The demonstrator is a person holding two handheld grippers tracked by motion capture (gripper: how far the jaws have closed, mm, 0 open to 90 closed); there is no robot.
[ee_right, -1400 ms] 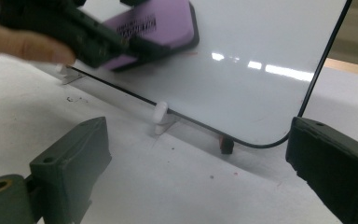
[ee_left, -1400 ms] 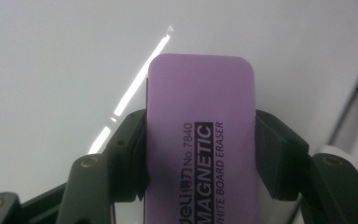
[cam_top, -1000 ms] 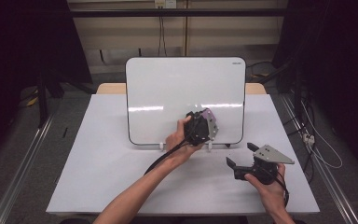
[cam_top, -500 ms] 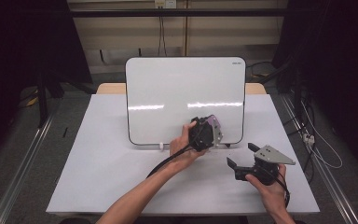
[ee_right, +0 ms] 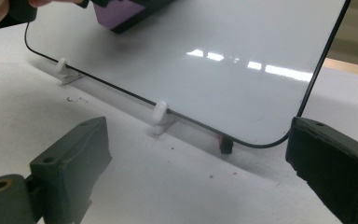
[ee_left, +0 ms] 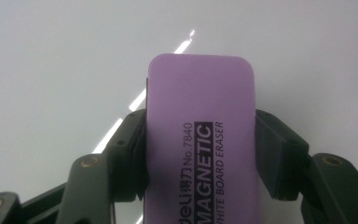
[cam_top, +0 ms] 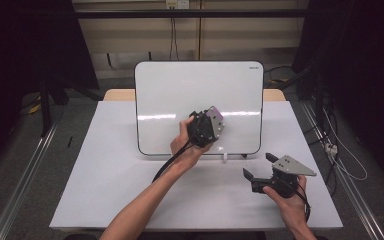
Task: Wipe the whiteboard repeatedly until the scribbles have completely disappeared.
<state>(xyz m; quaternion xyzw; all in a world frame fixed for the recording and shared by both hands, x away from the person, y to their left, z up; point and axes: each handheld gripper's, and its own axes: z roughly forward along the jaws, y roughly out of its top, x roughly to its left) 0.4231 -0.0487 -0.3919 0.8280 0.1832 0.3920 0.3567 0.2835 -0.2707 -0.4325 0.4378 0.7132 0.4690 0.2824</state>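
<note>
A white board [cam_top: 200, 95] stands tilted on the table [cam_top: 110, 175], held by small white clips [ee_right: 158, 113]. My left gripper [cam_top: 205, 129] is shut on a purple magnetic whiteboard eraser [ee_left: 200, 93], which it holds against the lower middle of the board. The eraser [ee_right: 121, 11] also appears at the top edge of the right gripper view, against the board [ee_right: 223, 51]. My right gripper [cam_top: 258, 165] rests low over the table to the right of the board's lower right corner. It is open, with nothing between its fingers [ee_right: 74, 158].
A small red and black piece [ee_right: 223, 145] sits under the board's lower right corner. Tiny dark specks lie on the table in front of the board. Cables and metal rails run along the floor on both sides of the table.
My left gripper with the eraser dipped slightly and then came back up and a little left on the board. The right gripper has stayed in place.
</note>
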